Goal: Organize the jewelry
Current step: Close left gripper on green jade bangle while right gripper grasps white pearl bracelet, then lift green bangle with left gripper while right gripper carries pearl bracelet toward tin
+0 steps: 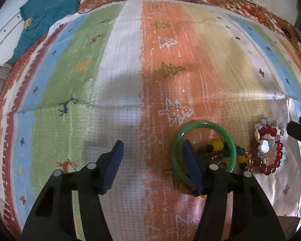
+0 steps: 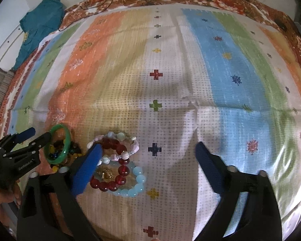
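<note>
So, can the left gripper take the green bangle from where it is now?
Probably yes. The left gripper is open, and one of its fingers already sits inside the green bangle, the other outside. Only the loose coloured beads inside the ring crowd it.

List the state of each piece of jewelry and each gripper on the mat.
Green bangle: flat on the mat, left gripper's finger inside its ring.
Yellow and dark bead bracelet: heaped, partly under the bangle.
Red bead bracelet: loose in the pile.
Light blue bead bracelet: lying loose.
Left gripper: open.
Right gripper: open, nothing gripped.
</note>
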